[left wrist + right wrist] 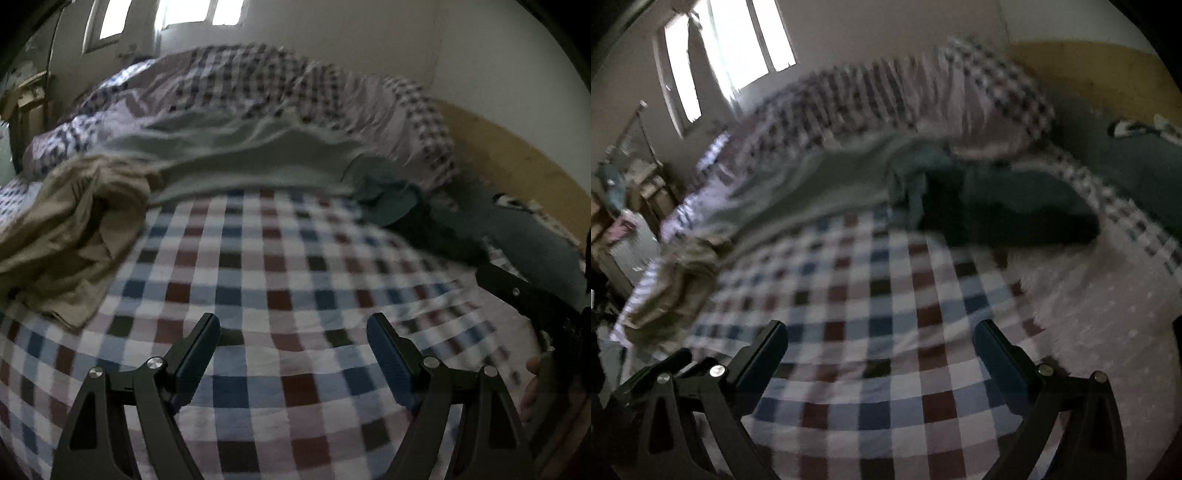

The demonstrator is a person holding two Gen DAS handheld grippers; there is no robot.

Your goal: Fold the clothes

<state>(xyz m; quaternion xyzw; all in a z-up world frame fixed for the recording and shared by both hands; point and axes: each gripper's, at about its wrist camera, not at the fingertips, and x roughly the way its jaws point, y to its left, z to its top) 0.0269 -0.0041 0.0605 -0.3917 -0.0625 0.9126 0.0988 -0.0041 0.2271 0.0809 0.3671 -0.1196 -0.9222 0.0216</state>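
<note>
blurred beige garment, dark clothes indistinct; right gripper empty.

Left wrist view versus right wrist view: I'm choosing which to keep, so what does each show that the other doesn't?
Only the left wrist view shows the other claw entering at its right edge. Only the right wrist view shows a white fluffy fabric and cluttered furniture under the window. Both show the checked bedsheet, the beige garment, the pale green garment, dark clothes, and open, empty claws.
</note>
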